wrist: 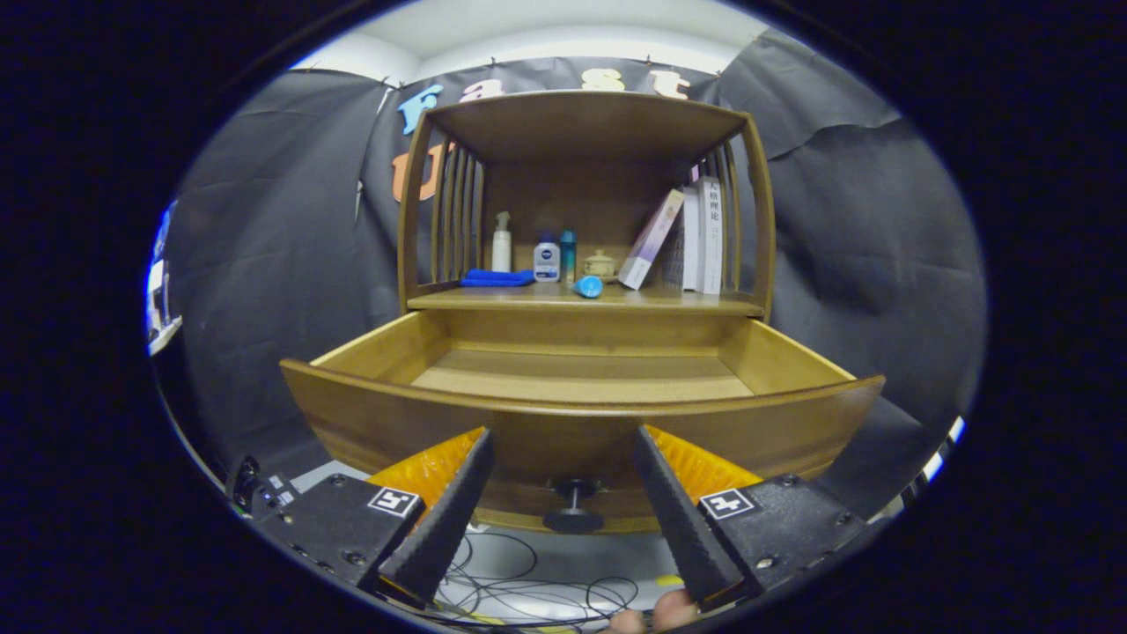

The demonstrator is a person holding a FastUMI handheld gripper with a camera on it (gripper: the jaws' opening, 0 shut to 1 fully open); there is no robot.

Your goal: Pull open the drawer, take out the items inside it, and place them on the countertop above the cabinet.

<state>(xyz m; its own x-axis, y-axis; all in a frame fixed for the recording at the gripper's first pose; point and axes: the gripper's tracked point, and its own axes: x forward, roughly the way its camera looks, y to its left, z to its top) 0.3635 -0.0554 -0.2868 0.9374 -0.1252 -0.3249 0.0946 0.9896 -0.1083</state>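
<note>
The wooden drawer [581, 423] is pulled out toward me, and the part of its floor that I see is bare wood. Its dark round knob [573, 515] sits on the drawer front, low between my two fingers with a gap on each side. My gripper [563, 436] is open, its fingertips resting just in front of the drawer's front panel. On the countertop [704, 304] above the drawer lies a small blue item [588, 286] near the front edge, beside a folded blue cloth [497, 277].
At the back of the shelf stand a white pump bottle [502, 242], a small lotion bottle [547, 261], a teal bottle [568, 255], a small lidded pot [599, 264] and leaning books [691, 238]. Cables [528, 581] lie on the floor below. A person's fingers [656, 612] show under the gripper.
</note>
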